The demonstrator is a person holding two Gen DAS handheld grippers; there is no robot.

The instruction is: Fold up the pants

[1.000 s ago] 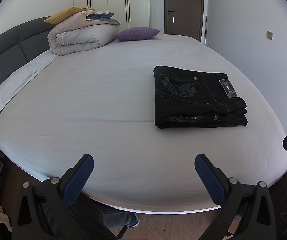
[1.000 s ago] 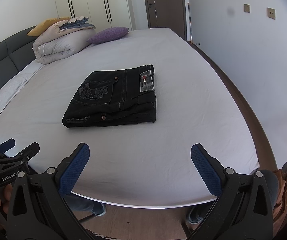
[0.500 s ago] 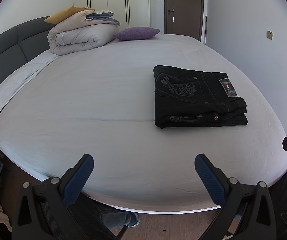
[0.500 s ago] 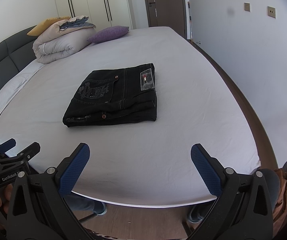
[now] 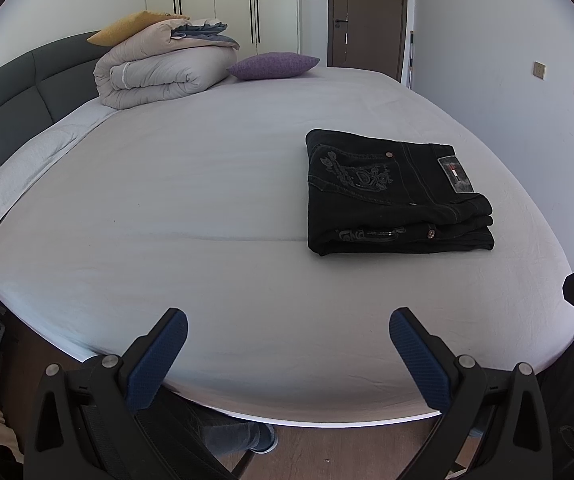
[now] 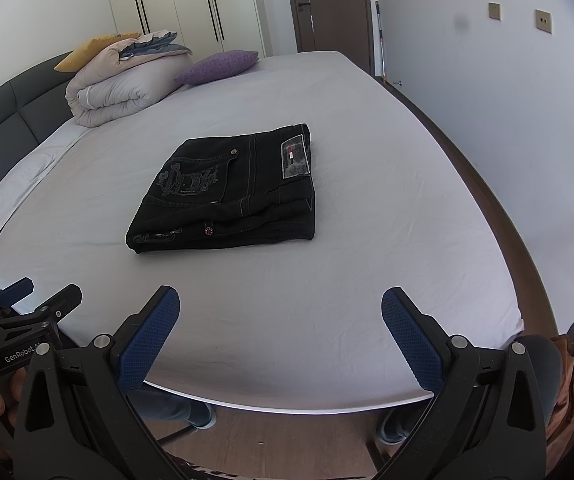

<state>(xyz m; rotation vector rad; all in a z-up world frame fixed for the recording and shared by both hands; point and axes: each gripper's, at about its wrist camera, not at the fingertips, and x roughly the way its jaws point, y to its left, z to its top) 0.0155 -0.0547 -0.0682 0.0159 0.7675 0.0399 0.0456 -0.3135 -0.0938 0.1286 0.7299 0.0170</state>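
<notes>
Both tongs (image 5: 287,344) (image 6: 281,320) gape w/ folded pants (image 6: 227,196) near duvet (image 5: 163,72).

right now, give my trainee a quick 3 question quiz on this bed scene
1. True or false: the pants lie fully spread out on the bed.
2. What state are the left gripper and right gripper in? A) both open and empty B) both shut on the pants C) one holds the pillow
3. Fill in: the purple pillow lies beside the rolled ____.

Key: 1 false, they are folded into a compact stack. 2 A. 3 duvet.
</notes>
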